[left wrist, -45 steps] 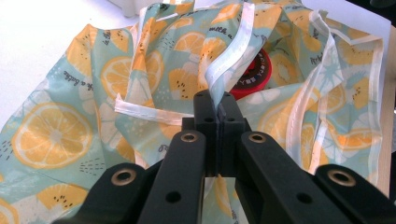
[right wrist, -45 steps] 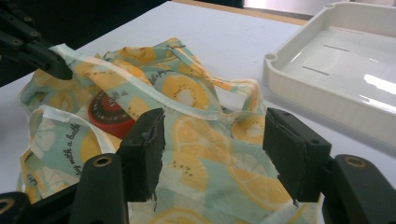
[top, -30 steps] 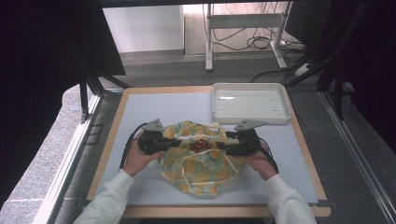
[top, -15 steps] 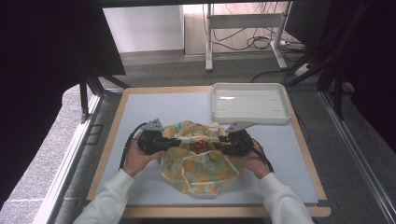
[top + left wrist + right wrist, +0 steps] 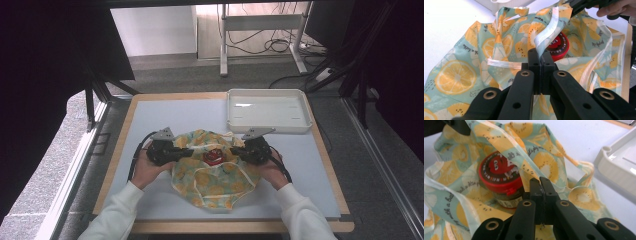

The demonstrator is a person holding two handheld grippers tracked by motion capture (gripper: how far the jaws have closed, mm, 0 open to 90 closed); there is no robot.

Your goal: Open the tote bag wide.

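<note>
Both grippers are clenched on the bag [image 5: 215,175]: my left gripper [image 5: 186,152] pinches its white-trimmed rim on the left, and my right gripper [image 5: 236,150], whose jaws have just been closing, pinches the rim on the right. Between them the mouth gapes over a red-lidded jar [image 5: 213,156] inside. Bag and jar lie at the table's [image 5: 165,112] near middle. A white tray [image 5: 267,110] sits far right.

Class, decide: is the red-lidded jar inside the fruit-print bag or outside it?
Inside. The red-lidded jar sits within the fruit-print bag, whose cloth surrounds it, with a strip of the rim crossing its lid.
</note>
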